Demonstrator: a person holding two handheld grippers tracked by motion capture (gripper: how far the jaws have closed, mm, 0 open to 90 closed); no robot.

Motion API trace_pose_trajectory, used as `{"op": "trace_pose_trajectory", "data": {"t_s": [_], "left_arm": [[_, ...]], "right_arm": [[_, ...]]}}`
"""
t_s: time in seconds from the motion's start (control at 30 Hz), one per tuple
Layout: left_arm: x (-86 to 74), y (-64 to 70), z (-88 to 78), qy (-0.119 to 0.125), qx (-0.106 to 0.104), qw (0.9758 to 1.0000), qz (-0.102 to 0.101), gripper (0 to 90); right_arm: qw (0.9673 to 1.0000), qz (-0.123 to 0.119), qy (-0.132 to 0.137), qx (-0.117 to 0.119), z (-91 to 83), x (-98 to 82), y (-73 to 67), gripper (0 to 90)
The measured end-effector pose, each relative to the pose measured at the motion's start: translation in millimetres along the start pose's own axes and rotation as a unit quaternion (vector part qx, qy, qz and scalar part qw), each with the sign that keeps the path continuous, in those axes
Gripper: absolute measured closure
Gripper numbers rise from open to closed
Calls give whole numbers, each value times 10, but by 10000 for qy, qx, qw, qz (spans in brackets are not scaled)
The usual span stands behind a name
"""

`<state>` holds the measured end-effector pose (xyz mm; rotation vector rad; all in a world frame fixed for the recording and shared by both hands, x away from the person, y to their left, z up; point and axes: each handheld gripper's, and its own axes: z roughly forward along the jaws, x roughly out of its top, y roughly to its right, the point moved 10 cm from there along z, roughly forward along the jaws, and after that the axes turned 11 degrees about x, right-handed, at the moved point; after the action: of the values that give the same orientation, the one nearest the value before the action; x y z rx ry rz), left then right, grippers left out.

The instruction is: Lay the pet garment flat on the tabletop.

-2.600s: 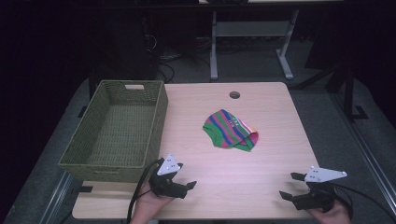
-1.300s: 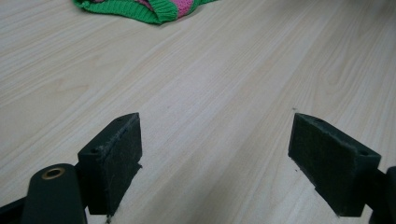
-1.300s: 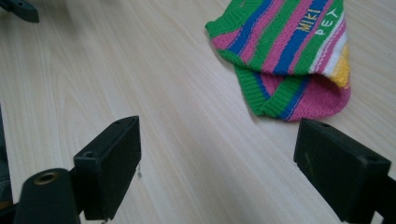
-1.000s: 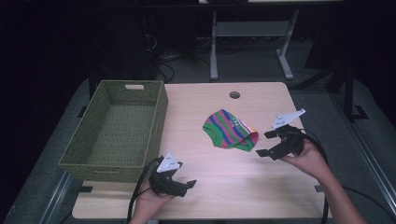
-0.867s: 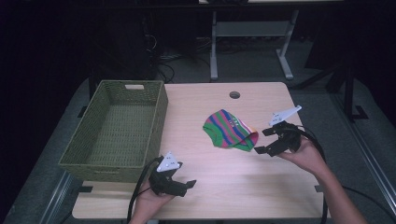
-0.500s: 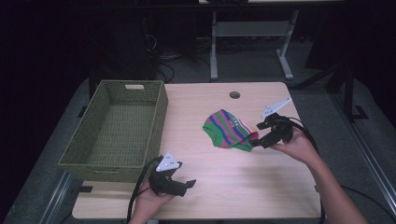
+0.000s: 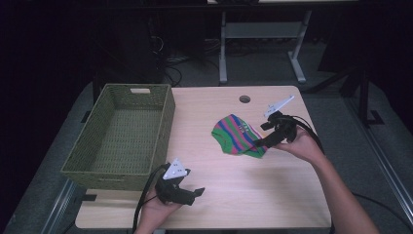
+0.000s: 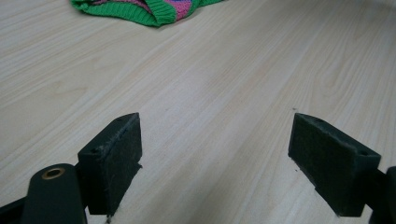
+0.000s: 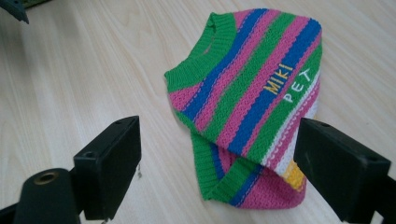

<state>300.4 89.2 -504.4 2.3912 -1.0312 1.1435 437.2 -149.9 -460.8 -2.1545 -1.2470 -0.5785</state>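
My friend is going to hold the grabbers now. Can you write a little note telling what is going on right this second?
Right gripper: open, jaws on either side of the striped sweater's near edge, nothing gripped yet.
Left gripper: open and empty, low over the bare table near the front edge.
Sweater: lies folded on the table, right of the green basket. The basket has nothing in it.
Done: the right gripper is lined up on the sweater.
Left: shut the jaws on the sweater, lift it, and probably carry it to the basket.
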Motion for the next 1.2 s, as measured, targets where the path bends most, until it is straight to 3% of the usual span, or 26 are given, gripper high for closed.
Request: {"op": "trace_pose_trajectory", "data": {"t_s": [0.2, 0.5, 0.6, 0.9, 1.2], "left_arm": [[8, 1, 6, 15, -14, 10000, -12, 170], [0, -6, 2, -21, -6, 10000, 46, 170], [10, -5, -8, 32, -5, 10000, -2, 170], [19, -2, -4, 46, -33, 10000, -20, 170], [25, 2, -10, 55, -60, 10000, -57, 171]], "right_arm": [[10000, 40, 77, 42, 45, 76, 43, 145], [9999, -44, -126, -66, 238, 138, 141, 146], [9999, 25, -163, -2, 309, 162, 167, 146], [9987, 94, -479, -140, 518, 187, 323, 149], [9980, 287, -515, -207, 677, 201, 449, 151]]}}
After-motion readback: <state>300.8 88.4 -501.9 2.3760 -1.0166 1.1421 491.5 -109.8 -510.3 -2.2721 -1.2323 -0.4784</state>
